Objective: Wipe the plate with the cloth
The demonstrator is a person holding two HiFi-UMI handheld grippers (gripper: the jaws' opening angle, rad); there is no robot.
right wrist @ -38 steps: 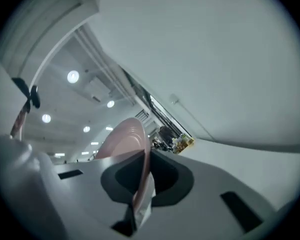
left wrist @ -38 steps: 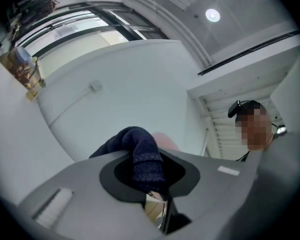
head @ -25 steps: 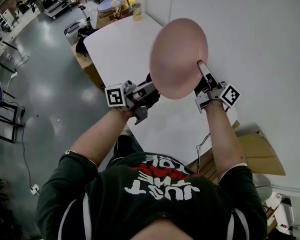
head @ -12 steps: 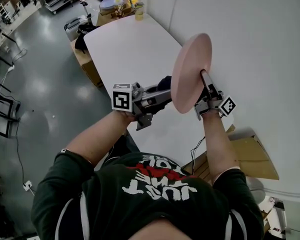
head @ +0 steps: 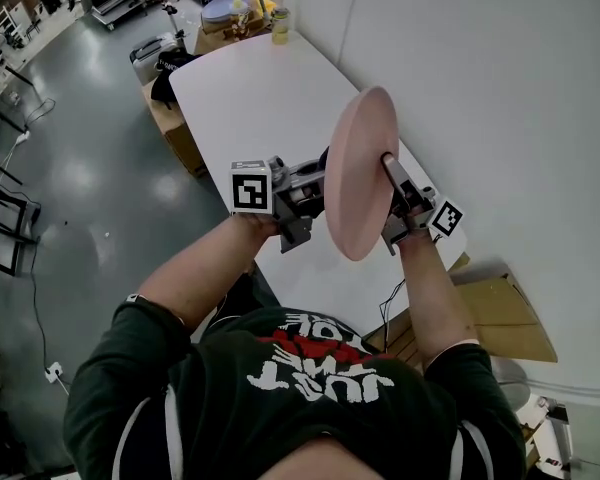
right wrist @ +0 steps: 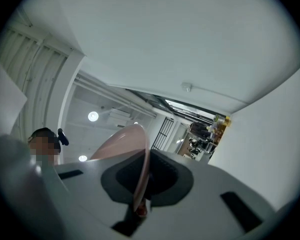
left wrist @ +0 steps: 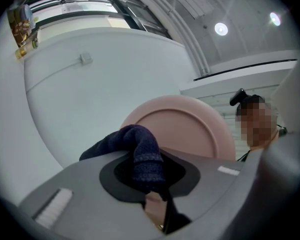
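Right gripper (right wrist: pixel 139 189) pinched the rim of the pink plate (head: pixel 358 173), holding it up on its edge in the air so its face turned to the cloth (left wrist: pixel 140 151). Left gripper (left wrist: pixel 151 194) squeezed the dark blue cloth, close to that face, likely to rub it. Underneath was a white table (head: pixel 240 88) by a white wall (head: pixel 480 68), with a grey floor (head: pixel 80 168) beside.

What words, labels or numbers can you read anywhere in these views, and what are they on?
"JUST": white print on the person's shirt, upside down in the head view.
"YOU": same shirt, line above; less certain.
Other shirt print: too distorted to read.
Marker cubes: square patterns, no letters.
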